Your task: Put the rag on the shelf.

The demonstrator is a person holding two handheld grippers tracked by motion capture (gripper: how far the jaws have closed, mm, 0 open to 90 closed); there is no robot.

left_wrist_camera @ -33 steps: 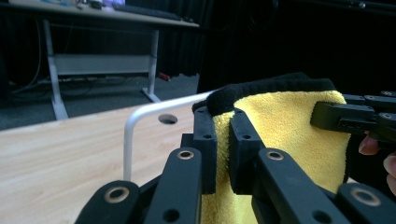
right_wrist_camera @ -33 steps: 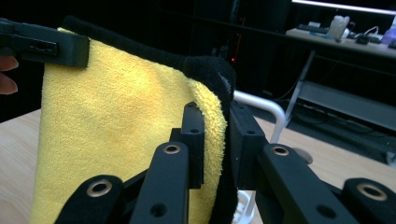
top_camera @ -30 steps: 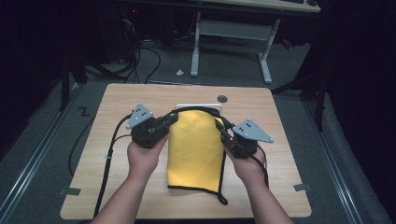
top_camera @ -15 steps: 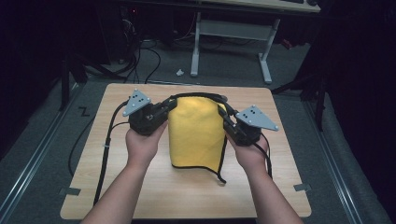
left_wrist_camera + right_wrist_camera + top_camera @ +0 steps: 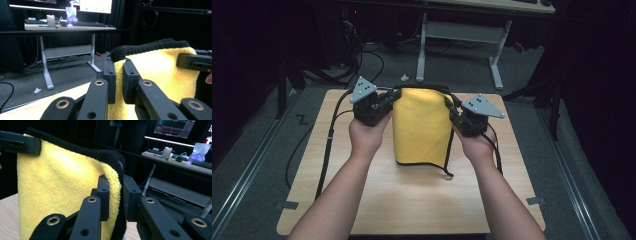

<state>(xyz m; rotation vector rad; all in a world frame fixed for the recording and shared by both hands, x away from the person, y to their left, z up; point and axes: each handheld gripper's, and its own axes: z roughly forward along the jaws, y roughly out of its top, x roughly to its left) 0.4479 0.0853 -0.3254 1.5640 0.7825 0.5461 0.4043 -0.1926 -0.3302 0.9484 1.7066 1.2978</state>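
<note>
left tool [image 5: 388, 96] pinching yellow towel [image 5: 421, 125] top corner | right tool [image 5: 454, 107] pinching other corner | towel hanging above desk [image 5: 412, 200]

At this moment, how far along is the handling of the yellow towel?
Done: both top corners are pinched, left gripper and right gripper each shut on the yellow towel. In hand: it hangs lifted between them, lower edge near the table. Left: probably laying it down or folding it.

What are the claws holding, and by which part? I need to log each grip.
Both hold the yellow towel by its black-trimmed top edge: the left claw pinches one upper corner, the right claw the other, so it hangs between them.
</note>
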